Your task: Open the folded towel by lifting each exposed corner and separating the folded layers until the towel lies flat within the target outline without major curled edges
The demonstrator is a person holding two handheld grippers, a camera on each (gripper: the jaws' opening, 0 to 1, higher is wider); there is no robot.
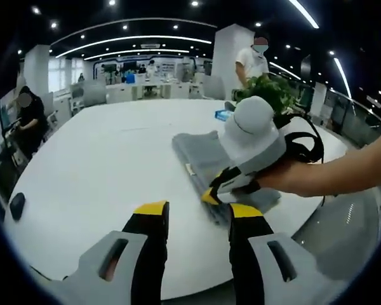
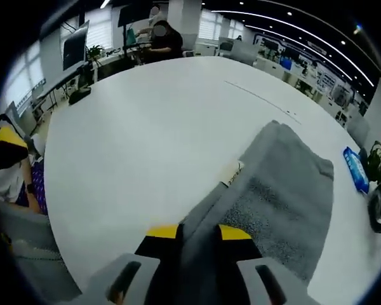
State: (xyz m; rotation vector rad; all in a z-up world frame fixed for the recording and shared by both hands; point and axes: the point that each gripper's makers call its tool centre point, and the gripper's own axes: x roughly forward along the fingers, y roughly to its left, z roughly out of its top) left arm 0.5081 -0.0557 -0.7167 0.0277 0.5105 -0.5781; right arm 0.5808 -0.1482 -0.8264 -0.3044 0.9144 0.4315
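Note:
A folded grey towel (image 1: 200, 152) lies on the round white table (image 1: 101, 171), right of centre in the left gripper view. My right gripper (image 1: 211, 196), held in a hand, comes in from the right with its yellow tips at the towel's near edge. In the right gripper view the towel (image 2: 286, 190) runs up from my right gripper (image 2: 198, 234), whose jaws are shut on a raised fold of the near edge. A small white tag (image 2: 232, 173) shows on the towel's left side. My left gripper (image 1: 198, 213) hovers open over the table's near edge, short of the towel, with nothing between its jaws.
A blue packet (image 1: 222, 115) and a potted plant (image 1: 273, 89) sit beyond the towel. A dark object (image 1: 16, 204) lies at the table's left rim. People stand and sit at the far edges. Bare tabletop (image 2: 152, 127) stretches left of the towel.

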